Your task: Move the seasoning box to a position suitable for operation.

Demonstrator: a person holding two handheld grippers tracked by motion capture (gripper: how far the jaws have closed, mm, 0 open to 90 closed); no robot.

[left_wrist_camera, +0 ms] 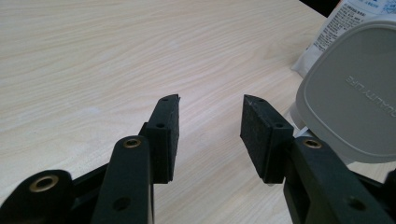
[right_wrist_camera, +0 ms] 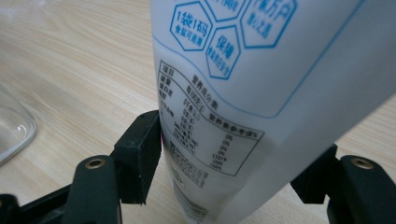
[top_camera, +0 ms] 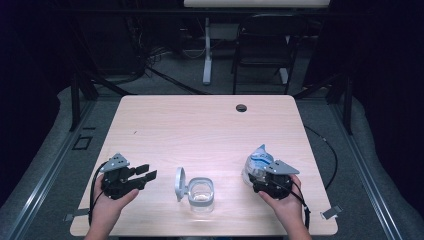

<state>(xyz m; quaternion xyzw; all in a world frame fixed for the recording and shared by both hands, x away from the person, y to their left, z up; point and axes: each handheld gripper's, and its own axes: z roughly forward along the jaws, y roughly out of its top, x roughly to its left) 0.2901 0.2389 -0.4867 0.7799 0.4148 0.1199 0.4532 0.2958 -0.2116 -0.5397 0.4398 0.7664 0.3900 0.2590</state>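
Right gripper view, pouch [right_wrist_camera: 261,93] btwn fingers [right_wrist_camera: 140,154], pinched

The left gripper [left_wrist_camera: 210,116] rises from the bottom of the frame, its two black jaws standing wide apart with bare wood between the pads. The table [left_wrist_camera: 93,56], pale wood with a fine grain, runs across the frame. At the right edge a grey lid [left_wrist_camera: 355,93] with raised lettering stands just beside the right-hand jaw, and a white printed pouch [left_wrist_camera: 341,23] shows behind it in the upper right corner.
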